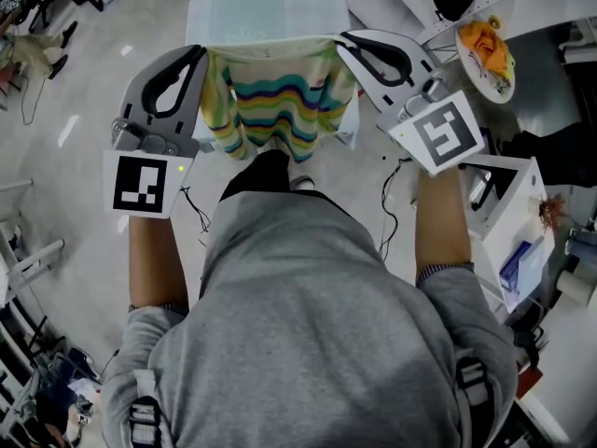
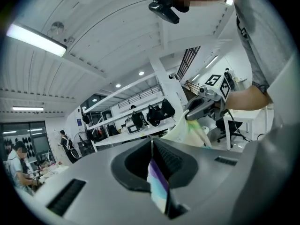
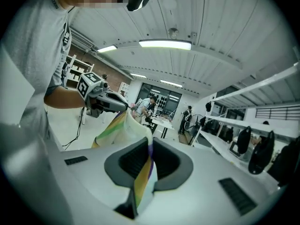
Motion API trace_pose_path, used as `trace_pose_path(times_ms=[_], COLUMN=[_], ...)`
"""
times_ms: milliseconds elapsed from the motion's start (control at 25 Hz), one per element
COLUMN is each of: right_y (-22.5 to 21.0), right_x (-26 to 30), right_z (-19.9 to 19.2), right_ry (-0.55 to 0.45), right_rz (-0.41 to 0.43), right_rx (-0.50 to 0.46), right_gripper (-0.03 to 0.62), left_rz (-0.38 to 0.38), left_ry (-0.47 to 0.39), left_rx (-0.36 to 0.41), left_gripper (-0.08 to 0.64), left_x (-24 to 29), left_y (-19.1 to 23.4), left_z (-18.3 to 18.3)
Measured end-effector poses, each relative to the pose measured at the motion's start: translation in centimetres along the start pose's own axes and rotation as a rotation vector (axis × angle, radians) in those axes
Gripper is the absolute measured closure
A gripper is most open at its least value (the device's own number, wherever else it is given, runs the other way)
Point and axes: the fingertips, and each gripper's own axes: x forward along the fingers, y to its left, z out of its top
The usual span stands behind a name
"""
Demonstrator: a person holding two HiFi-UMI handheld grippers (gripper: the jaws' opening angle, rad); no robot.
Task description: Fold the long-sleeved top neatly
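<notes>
**While both tongs pinch the striped top, it hangs short of the table**

Left gripper is clamped on one upper edge of the long-sleeved top, and the right gripper is clamped on the other. Each gripper view shows striped cloth nipped between closed jaws. The garment stretches between them and drapes down in front of the person, bunched, with its stripes towards the head camera. What looks like a pale table lies just beyond it.

My read is that this is the lift-and-spread step, with no fold made yet. The next move calls for carrying the top over that surface and lowering it so the hanging edge lands first. Even tension on both grips should let it settle flat. The sleeves can't be picked out in the bunching, so they'll need finding before anything gets folded in.
</notes>
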Motion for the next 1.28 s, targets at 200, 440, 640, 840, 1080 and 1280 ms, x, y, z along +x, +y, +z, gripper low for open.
trace_pose_path(times_ms=[200,440,640,840,1080,1280], right_y=[0.4,-1.5,-4.4,-6.5,-8.1,-8.3], right_x=[3.8,9.8,15.1,19.8,25.6,29.2], right_z=[-6.8,-15.5,-20.6,-25.4,-32.0,-35.1], right_ry=[0.127,0.287,0.361,0.423,0.522,0.546], right_rz=[0.049,0.075,0.072,0.068,0.074,0.079], right_rx=[0.081,0.159,0.196,0.249,0.307,0.343], right_gripper=[0.552,0.554,0.554,0.554,0.552,0.554], left_rz=[-0.074,-0.155,-0.199,-0.249,-0.291,-0.277], left_ry=[0.137,0.266,0.323,0.376,0.447,0.499], left_rx=[-0.043,-0.081,-0.086,-0.107,-0.15,-0.224], left_gripper=[0.532,0.531,0.531,0.531,0.531,0.531], left_x=[2.9,8.9,14.4,18.7,22.6,24.1], left_y=[0.4,2.3,5.1,7.4,8.9,10.9], left_z=[-7.6,-17.1,-23.1,-29.1,-37.5,-42.2])
